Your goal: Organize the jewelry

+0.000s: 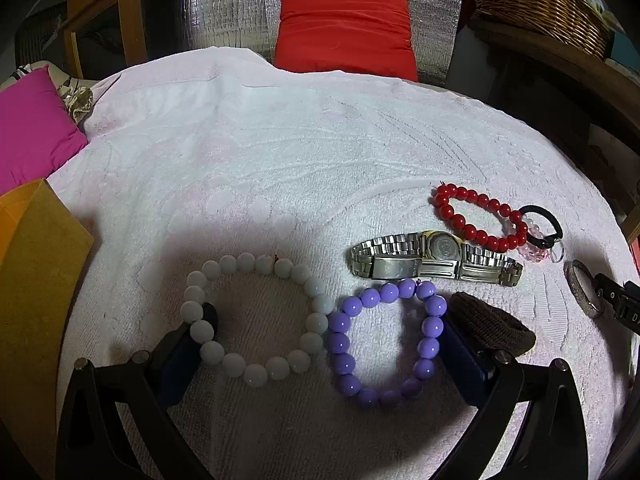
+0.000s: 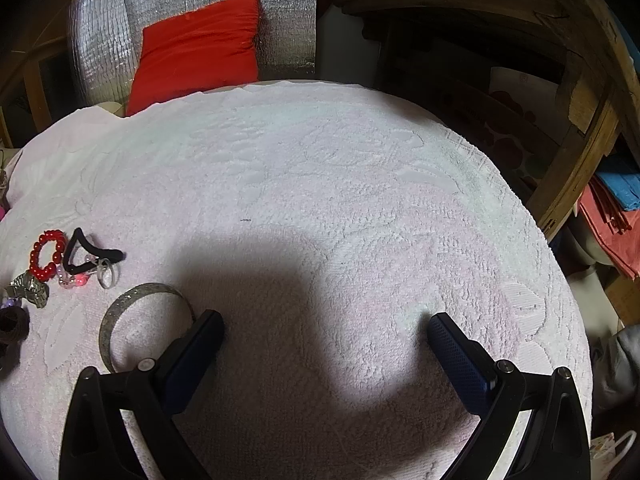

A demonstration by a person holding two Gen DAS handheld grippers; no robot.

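Left gripper (image 1: 326,328) spread wide; purple bead bracelet (image 1: 386,344) at its five o'clock looks light, floppy, slippery; pinch across one strand; right gripper (image 2: 325,330) likewise spread, empty.

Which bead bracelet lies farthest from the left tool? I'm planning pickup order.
The red bracelet, up beside the watch; the white and purple ones lie between the tool's fingers.

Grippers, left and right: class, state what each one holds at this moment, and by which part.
Nothing is held. The left gripper stands open over the white bead bracelet and purple bead bracelet; the right gripper is open over bare towel.
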